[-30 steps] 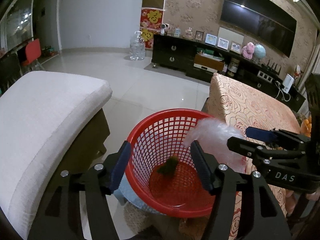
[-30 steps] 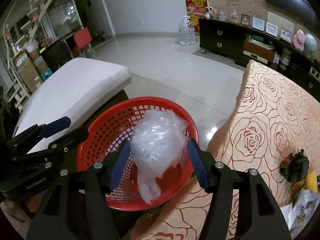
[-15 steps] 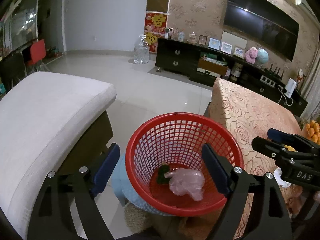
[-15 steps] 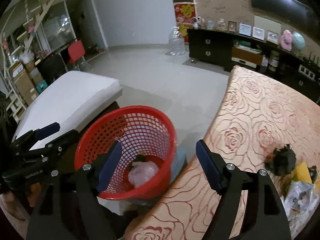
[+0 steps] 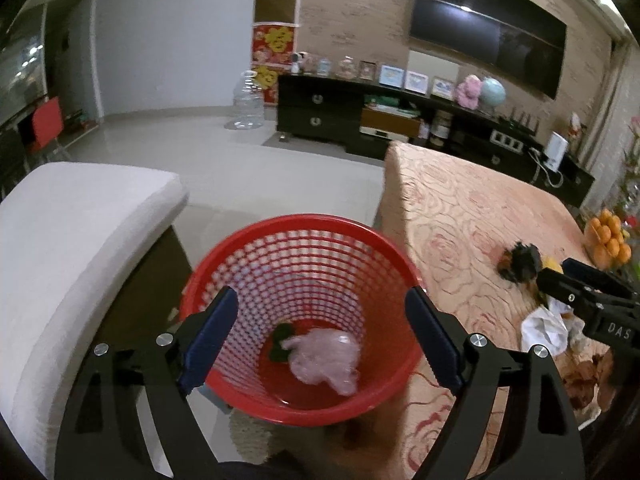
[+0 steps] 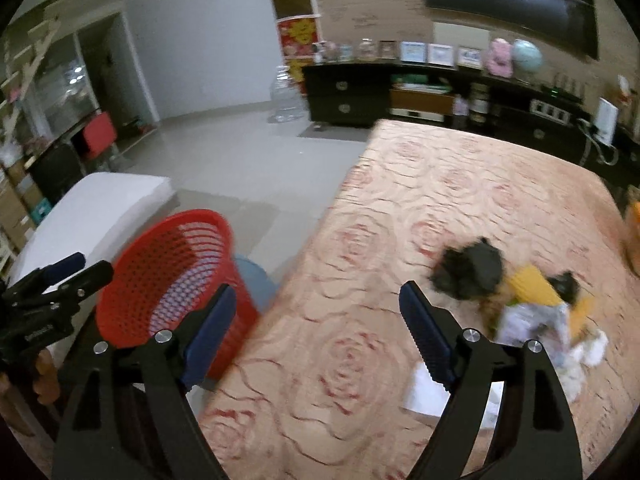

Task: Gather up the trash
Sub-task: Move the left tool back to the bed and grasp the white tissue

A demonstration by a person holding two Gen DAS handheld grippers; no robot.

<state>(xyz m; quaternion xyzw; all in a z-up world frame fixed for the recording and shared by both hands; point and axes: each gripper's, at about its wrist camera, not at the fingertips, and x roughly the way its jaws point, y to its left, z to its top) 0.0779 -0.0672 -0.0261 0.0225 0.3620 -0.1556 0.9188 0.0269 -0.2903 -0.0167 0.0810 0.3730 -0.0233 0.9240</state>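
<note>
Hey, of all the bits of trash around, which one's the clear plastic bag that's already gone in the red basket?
The crumpled clear plastic bag on the red basket floor, beside a dark green scrap.

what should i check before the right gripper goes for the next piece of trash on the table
1. Right gripper empty: ok, nothing between its fingers, which are opening.
2. Plastic wad inside the red basket: ok.
3. Dark crumpled trash reachable on the tablecloth: ok, top uncovered.
4. Its edges separate from the yellow wrapper: cannot tell, blurred.
5. Left gripper out of the way: ok, over the basket, empty.
</note>
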